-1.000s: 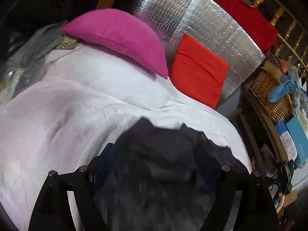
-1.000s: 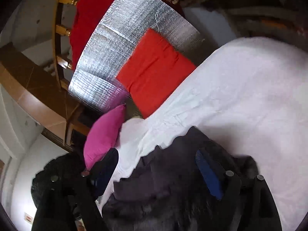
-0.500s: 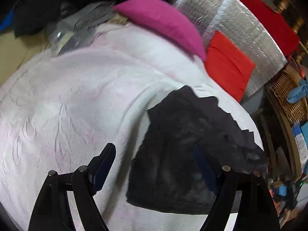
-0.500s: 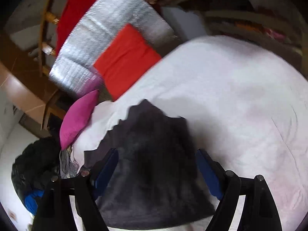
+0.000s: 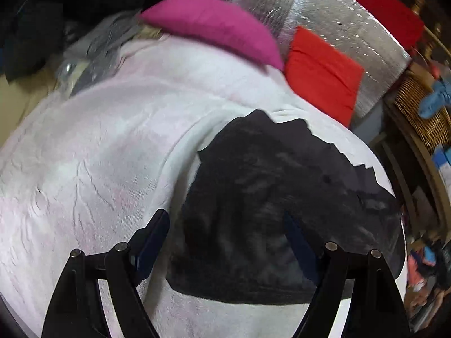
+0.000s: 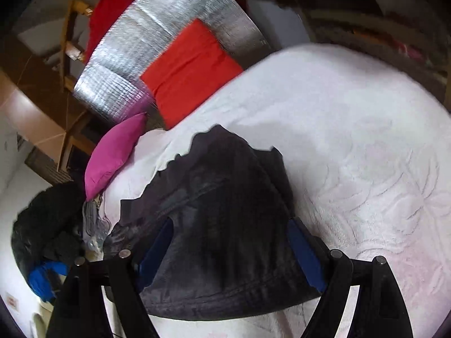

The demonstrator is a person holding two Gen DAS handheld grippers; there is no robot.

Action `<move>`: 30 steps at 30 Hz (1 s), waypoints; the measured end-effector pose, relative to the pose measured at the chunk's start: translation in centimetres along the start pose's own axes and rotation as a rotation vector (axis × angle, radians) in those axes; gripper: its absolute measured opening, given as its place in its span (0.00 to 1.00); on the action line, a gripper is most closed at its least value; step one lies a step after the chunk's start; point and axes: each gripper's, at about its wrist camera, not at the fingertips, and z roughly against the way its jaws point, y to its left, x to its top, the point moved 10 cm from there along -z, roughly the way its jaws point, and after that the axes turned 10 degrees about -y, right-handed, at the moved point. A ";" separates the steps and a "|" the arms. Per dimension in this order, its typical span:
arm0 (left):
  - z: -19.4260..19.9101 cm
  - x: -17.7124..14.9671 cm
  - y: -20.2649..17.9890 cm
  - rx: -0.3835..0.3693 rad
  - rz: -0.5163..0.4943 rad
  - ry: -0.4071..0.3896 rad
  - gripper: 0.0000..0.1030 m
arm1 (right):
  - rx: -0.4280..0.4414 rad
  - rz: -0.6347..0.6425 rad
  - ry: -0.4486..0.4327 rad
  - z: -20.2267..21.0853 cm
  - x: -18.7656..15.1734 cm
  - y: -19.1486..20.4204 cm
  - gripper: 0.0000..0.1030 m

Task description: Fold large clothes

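A dark grey-black garment (image 5: 267,197) lies folded in a compact pile on the white textured bedspread (image 5: 98,155). It also shows in the right wrist view (image 6: 220,219). My left gripper (image 5: 225,236) is open and empty, hovering above the garment's near edge. My right gripper (image 6: 231,245) is open and empty, hovering above the same garment from another side. Neither gripper touches the cloth as far as I can see.
A magenta pillow (image 5: 214,25) and a red cushion (image 5: 321,73) lean against a silver foil board (image 5: 338,19) at the bed's head. A wicker basket (image 5: 420,107) and clutter stand to the right. Dark clothes (image 6: 48,231) are heaped beside the bed.
Both grippers have pulled back and up from the garment, which was close under them a second ago. It now lies flat on the bedspread.
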 end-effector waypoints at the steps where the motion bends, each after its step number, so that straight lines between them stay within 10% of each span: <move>1: 0.4 -0.3 -0.5 -0.009 0.002 -0.006 0.80 | 0.016 0.001 -0.013 0.7 0.0 0.7 0.83; 7: 3.1 -4.1 -3.9 -0.118 0.022 0.042 0.80 | 0.199 -0.142 0.039 3.6 -5.0 4.2 0.83; 15: 2.6 -10.4 -4.0 -0.180 0.227 0.200 0.83 | 0.181 -0.407 0.165 3.0 -12.4 2.1 0.83; 30: -2.0 -9.8 -1.4 -0.159 0.514 0.154 0.84 | 0.141 -0.628 0.057 0.0 -10.9 -2.5 0.83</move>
